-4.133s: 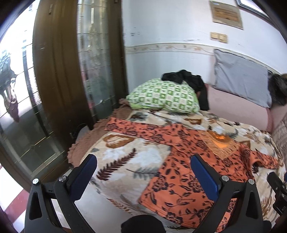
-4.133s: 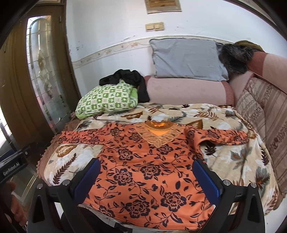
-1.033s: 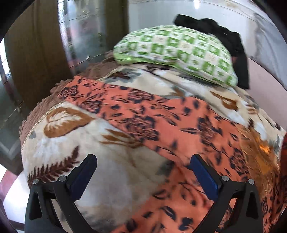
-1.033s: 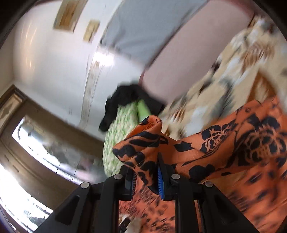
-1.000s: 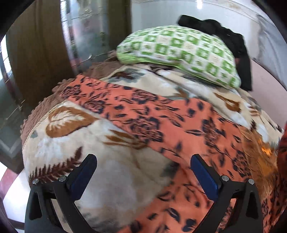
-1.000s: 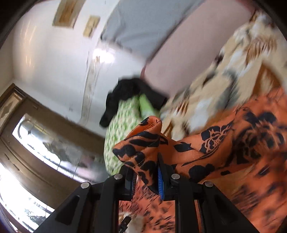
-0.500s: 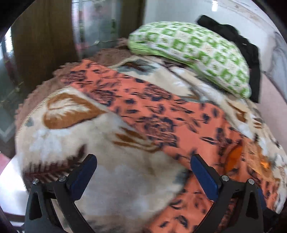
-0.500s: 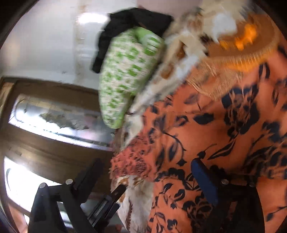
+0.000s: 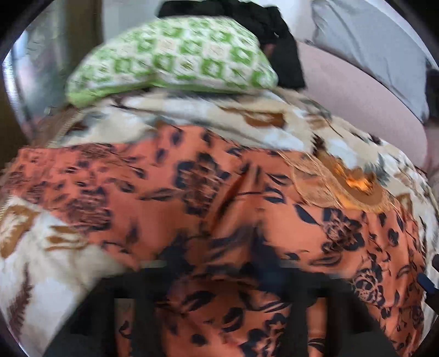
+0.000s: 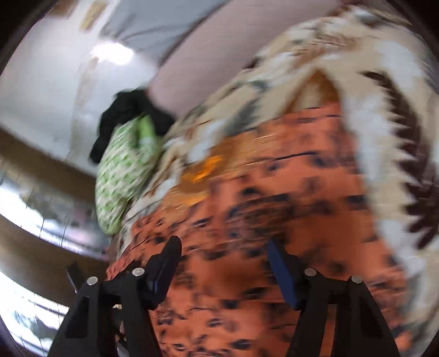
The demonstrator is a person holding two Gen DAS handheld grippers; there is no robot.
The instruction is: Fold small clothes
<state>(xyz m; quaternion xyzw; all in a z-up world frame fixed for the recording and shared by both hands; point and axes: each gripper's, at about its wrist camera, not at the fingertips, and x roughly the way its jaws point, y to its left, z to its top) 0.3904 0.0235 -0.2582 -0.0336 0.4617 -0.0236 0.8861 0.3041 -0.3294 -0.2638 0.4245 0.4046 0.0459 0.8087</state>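
Note:
An orange top with black flowers (image 9: 192,197) lies on a leaf-print blanket (image 9: 49,277); its gold-trimmed neckline (image 9: 348,186) is to the right, its left sleeve runs to the left. My left gripper (image 9: 219,274) is down on the top's body near the armpit, blurred; cloth bunches between its fingers, closure unclear. My right gripper (image 10: 222,263) is open and empty over the top (image 10: 274,219), its blue pads (image 10: 279,272) apart.
A green checked pillow (image 9: 175,60) and a black garment (image 9: 260,22) lie at the back of the blanket. A pink sofa cushion (image 9: 356,93) and grey pillow (image 9: 370,46) stand behind. A wooden and glass door (image 10: 41,197) is at the left.
My right gripper has let go of the right sleeve it held a second ago and now stands open. My left gripper has moved right and down onto the top.

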